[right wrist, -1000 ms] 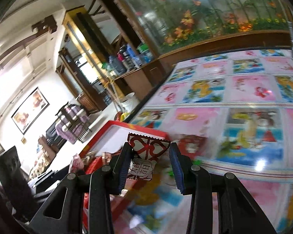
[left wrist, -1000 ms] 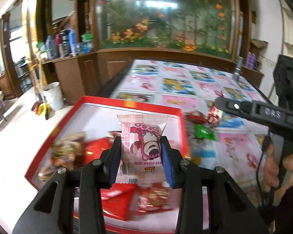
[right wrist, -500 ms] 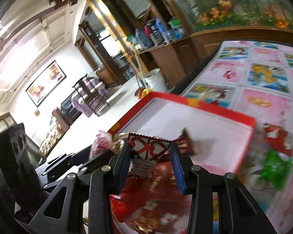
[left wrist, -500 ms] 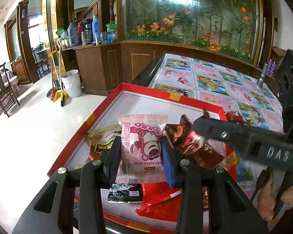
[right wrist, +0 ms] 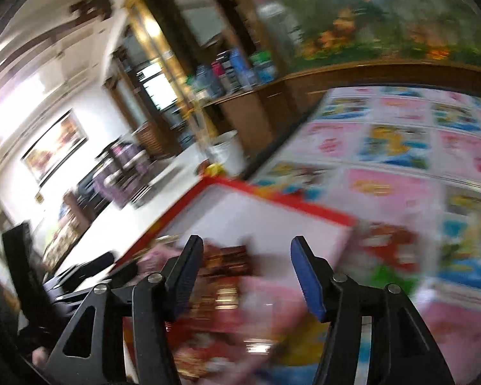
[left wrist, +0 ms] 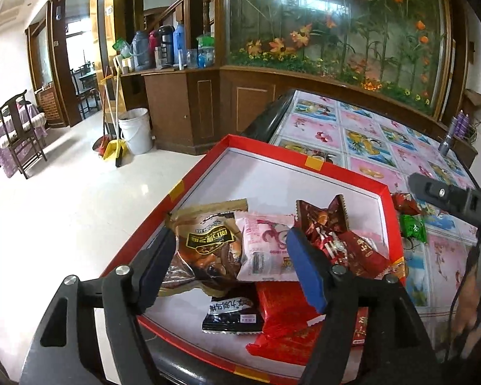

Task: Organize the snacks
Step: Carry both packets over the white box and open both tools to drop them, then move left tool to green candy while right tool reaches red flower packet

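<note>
A white bucket (left wrist: 134,130) stands on the floor beside a yellow dustpan (left wrist: 113,149); bottles (left wrist: 163,48) line the wooden cabinet (left wrist: 176,106), and a chair (left wrist: 19,134) sits left.

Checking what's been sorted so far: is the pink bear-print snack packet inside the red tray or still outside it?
Inside. The pink packet lies flat within the red tray's rim, between other wrappers, free of the left gripper's opening jaws.

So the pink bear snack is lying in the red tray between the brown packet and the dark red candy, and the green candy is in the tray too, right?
Not quite. The green candy lies outside the red tray, on the patterned tablecloth beside its right rim, as the left wrist view shows. The pink bear snack does lie in the tray between the brown packet and the dark red candy.
</note>
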The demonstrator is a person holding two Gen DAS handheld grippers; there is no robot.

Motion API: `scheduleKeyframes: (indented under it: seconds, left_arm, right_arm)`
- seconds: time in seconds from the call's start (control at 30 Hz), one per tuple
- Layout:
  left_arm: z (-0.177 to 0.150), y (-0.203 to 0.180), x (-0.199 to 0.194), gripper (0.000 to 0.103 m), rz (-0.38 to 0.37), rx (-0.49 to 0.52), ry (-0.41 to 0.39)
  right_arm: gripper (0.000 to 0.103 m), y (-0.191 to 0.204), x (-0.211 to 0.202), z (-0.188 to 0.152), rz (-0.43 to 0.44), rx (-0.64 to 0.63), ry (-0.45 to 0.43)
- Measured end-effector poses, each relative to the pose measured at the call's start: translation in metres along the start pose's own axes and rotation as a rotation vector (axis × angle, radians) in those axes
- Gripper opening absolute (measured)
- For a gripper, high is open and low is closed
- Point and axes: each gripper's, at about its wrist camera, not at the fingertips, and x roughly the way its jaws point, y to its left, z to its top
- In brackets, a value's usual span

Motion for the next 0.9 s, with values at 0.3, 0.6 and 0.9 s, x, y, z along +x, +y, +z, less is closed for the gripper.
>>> scheduleKeyframes:
  seconds: [0.3,0.6,0.9]
  left_arm:
    - [-0.003,-0.026,-0.007,0.073,-0.053,0.054,0.003]
    - [-0.001,-0.049,-0.02,0.073,-0.085,0.114,-0.01]
    - [-0.005,-0.073,-0.026,0.073,-0.111,0.162,0.0]
  right_arm:
    - [0.064,-0.103,-0.014,0.011,-0.208,0.206,0.009]
    - [0.061,-0.089,0.035,0.011,-0.301,0.124,0.129]
    - [0.046,-0.091,0.04,0.006,-0.402,0.068,0.151]
